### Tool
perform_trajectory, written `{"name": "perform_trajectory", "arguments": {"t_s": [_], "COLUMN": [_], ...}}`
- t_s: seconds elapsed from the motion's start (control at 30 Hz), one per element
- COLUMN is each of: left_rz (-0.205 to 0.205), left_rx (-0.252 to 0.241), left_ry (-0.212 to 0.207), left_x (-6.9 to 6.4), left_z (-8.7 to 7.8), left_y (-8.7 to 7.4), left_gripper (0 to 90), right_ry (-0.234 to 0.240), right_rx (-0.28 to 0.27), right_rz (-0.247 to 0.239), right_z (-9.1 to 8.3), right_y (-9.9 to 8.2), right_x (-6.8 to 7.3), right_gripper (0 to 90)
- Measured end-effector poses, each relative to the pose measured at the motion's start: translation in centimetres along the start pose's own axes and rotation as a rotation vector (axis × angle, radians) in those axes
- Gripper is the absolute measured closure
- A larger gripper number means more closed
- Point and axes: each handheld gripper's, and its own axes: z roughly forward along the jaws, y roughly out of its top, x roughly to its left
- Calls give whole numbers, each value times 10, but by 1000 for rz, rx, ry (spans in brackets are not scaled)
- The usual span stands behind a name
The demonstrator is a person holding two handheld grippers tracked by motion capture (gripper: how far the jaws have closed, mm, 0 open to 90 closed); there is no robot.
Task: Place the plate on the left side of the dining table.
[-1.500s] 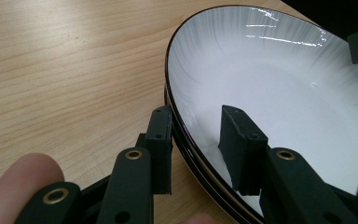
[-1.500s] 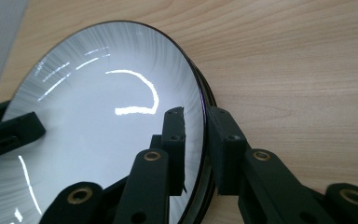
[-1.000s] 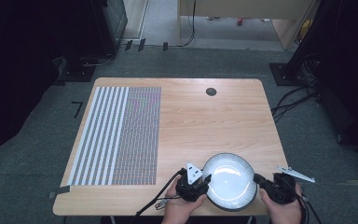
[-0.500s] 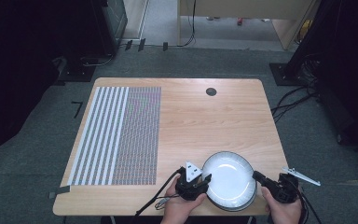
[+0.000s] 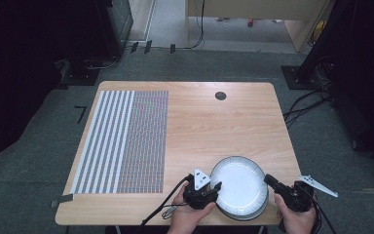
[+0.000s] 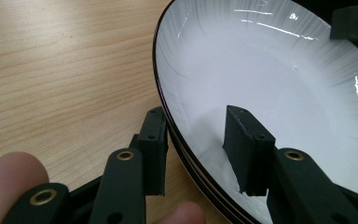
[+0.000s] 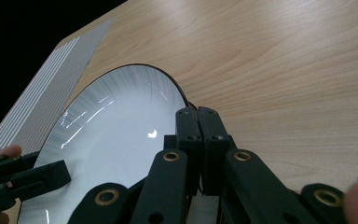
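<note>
A white plate (image 5: 238, 187) with a dark rim lies near the table's front edge, seemingly stacked on another like it. My left gripper (image 5: 214, 187) straddles its left rim. In the left gripper view one jaw stands outside the plate (image 6: 270, 70) and the other inside, off the rim. These jaws of the left gripper (image 6: 196, 121) have just been opening and grip nothing. My right gripper (image 5: 268, 179) sits at the plate's right edge, shut. In the right gripper view its pads (image 7: 189, 123) press together with nothing between them, by the plate (image 7: 116, 140) rim.
A striped grey placemat (image 5: 121, 141) covers the left part of the wooden table (image 5: 214, 126). A round black cable hole (image 5: 220, 95) sits near the far edge. Cables and dark stands lie on the floor around the table.
The left gripper's jaws stand a little wider around the rim. The right gripper's grey top plate has swung slightly outward to the right. The plate has stayed put.
</note>
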Motion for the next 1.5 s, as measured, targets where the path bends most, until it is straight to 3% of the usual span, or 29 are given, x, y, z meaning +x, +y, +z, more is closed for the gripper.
{"name": "perform_trajectory", "arguments": {"t_s": [0.17, 0.3, 0.43, 0.53, 0.63, 0.73, 0.97, 1.1, 1.27, 1.3, 1.33, 1.37, 1.4, 1.43, 1.5], "left_rz": [37, 38, 15, -33, -40, -30, -24, 19, 33, 34, 35, 35, 37, 37, 35], "left_rx": [12, 12, 0, -12, 3, 6, 4, 6, 5, 6, 7, 7, 7, 6, 5], "left_ry": [12, 5, -14, -59, -79, -63, -44, -19, -19, -26, -28, -28, -28, -30, -33], "left_x": [-3, -2, 1, 6, 6, 3, 2, -2, -3, -3, -3, -3, -3, -3, -2], "left_z": [1, 1, -2, -9, -10, -11, -10, -9, -9, -8, -8, -8, -7, -7, -8], "left_y": [0, 0, 2, 7, 7, 6, 6, 6, 6, 6, 5, 5, 5, 4, 4], "left_gripper": [576, 566, 559, 560, 581, 606, 625, 626, 591, 590, 590, 588, 588, 581, 580], "right_ry": [-23, -25, -28, -32, -43, -37, -42, -32, -31, 39, 69, 69, 57, -33, -29], "right_rx": [24, 31, 40, 43, 40, 35, 40, 43, 36, 40, 45, 45, 49, 51, 49], "right_rz": [33, 56, 61, 64, 69, 90, 80, 98, 107, 137, 149, 149, 133, 71, 60], "right_z": [1, 3, 4, 4, 5, 4, 4, 2, -3, -7, -8, -8, -9, -9, -11], "right_y": [-1, -2, -3, -3, -3, -2, -2, -1, 0, 0, 1, 1, 0, -2, -2], "right_x": [-1, -3, -4, -4, -5, -7, -6, -7, -7, -8, -7, -7, -3, 7, 11], "right_gripper": [893, 893, 893, 893, 891, 890, 890, 891, 899, 900, 900, 900, 888, 818, 789]}}
